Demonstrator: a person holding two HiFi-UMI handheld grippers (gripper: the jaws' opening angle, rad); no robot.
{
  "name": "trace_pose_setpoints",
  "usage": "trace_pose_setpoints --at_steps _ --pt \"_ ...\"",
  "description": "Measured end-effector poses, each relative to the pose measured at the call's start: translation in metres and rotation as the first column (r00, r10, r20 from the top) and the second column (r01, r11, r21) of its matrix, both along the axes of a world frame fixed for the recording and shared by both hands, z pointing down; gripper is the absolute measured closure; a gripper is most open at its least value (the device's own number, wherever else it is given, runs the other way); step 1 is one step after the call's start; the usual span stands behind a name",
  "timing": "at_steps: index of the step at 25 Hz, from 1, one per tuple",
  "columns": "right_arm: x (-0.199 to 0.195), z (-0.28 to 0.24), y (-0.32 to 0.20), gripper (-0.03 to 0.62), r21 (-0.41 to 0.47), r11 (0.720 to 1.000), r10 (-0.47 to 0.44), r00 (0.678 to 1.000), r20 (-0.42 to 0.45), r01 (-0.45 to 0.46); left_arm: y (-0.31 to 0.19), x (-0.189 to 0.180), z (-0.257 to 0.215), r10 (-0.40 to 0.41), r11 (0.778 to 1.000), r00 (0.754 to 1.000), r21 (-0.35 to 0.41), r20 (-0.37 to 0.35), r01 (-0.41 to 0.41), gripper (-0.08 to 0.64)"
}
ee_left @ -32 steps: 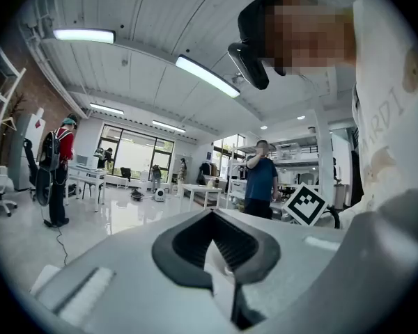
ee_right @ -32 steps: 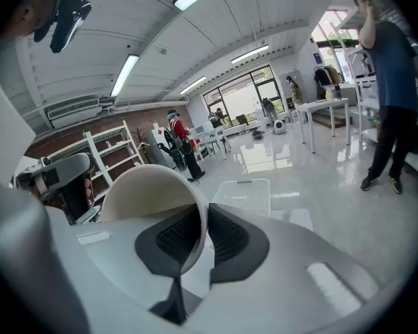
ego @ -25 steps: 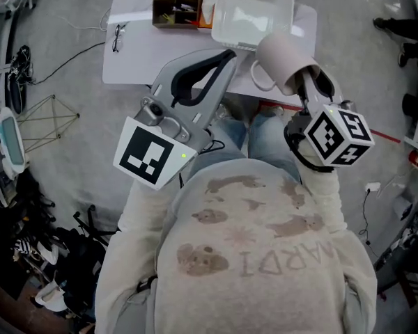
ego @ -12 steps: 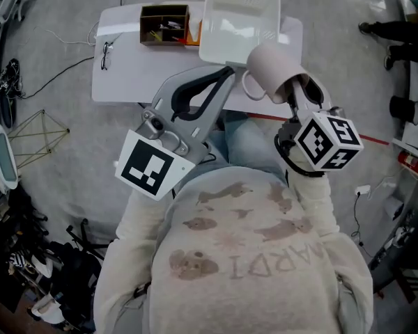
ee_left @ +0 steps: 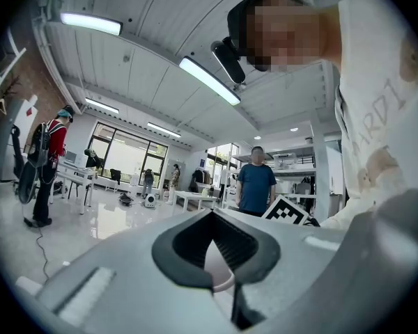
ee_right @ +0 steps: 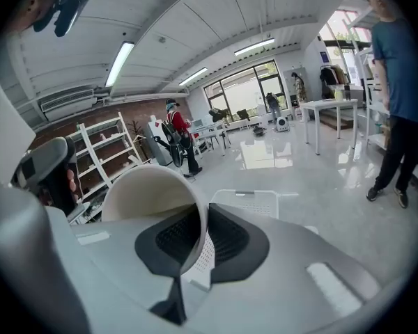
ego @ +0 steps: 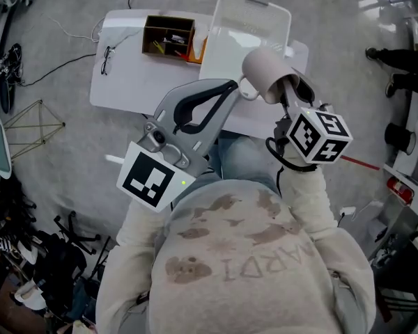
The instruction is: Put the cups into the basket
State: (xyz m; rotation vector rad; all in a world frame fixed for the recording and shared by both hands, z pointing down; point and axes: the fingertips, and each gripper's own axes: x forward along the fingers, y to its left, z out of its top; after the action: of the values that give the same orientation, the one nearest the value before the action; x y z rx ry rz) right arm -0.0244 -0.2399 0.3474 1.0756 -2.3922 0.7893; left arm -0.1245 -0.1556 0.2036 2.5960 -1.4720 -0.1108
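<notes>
1 pale cup point(ego: 265, 72) is pinched by its rim in the right tool point(ego: 287, 89). In the right gripper view, the cup's wall point(ee_right: 150, 193) sits between the 2 dark pads of the tool point(ee_right: 198, 239), 1 pad inside the mouth and 1 outside. The cup is tipped on its side in the air over the near edge of the white counter point(ego: 132, 75), just short of the white basket point(ego: 254, 4), with its handle pointing toward the left tool point(ego: 226, 85). That tool is raised over the counter's near edge, its jaws drawn together at the tips on nothing. 1 brown box point(ego: 168, 35) stands left of the basket.
</notes>
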Motion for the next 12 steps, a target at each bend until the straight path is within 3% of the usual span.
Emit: trace_pose_setpoints --at_steps 12 --pt "-0.038 0.117 -0.082 0.532 -0.137 0.983 -0.134 0.984 -0.117 0.118 -0.053 -0.027 0.034 -0.155 0.985 0.988 -0.072 0.024 0.156 0.56"
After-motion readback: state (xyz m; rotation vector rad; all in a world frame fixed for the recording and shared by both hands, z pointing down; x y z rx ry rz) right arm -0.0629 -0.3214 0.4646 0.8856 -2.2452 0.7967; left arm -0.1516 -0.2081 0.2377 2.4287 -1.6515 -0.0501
